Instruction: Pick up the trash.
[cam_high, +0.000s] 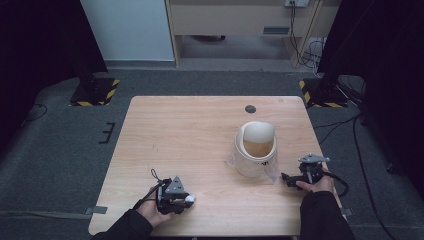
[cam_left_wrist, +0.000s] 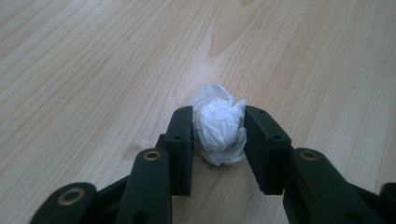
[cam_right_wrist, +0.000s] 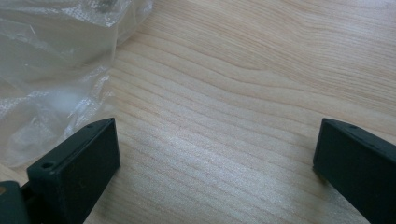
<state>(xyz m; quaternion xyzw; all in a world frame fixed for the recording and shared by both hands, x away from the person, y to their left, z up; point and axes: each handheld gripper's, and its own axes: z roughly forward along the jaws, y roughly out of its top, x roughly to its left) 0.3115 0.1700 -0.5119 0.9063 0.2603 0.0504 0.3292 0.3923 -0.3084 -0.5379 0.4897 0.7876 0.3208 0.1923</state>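
Left gripper view puts your left gripper (cam_left_wrist: 218, 135) right down at the table (cam_left_wrist: 93, 70), its two black jaws closed in against a crumpled wad of white tissue paper (cam_left_wrist: 218, 128). The wad sits squarely between the pads and touches both, so you have it pinched, though it looks to be resting on the wood or barely off it. In the high view that same left gripper (cam_high: 186, 200) is at the near left of the table, with the white wad (cam_high: 189, 199) showing at its tip.

Your right gripper (cam_right_wrist: 215, 163) is wide open and holds nothing; bare wood lies between its jaws, and crinkled clear plastic (cam_right_wrist: 51, 70) lies just beyond the left one. From above, the right gripper (cam_high: 286, 178) rests at the near right, just beside the small white bin (cam_high: 255, 150), which stands upright with its mouth open and a clear plastic liner (cam_high: 270, 172) spilling down around its base.

By my reading, the pick-up is done or nearly so and the rest is ahead of you: the wad is well apart from the bin, so it has yet to be lifted, carried across to the right and dropped in. Nothing that I can make out lies inside the bin so far.
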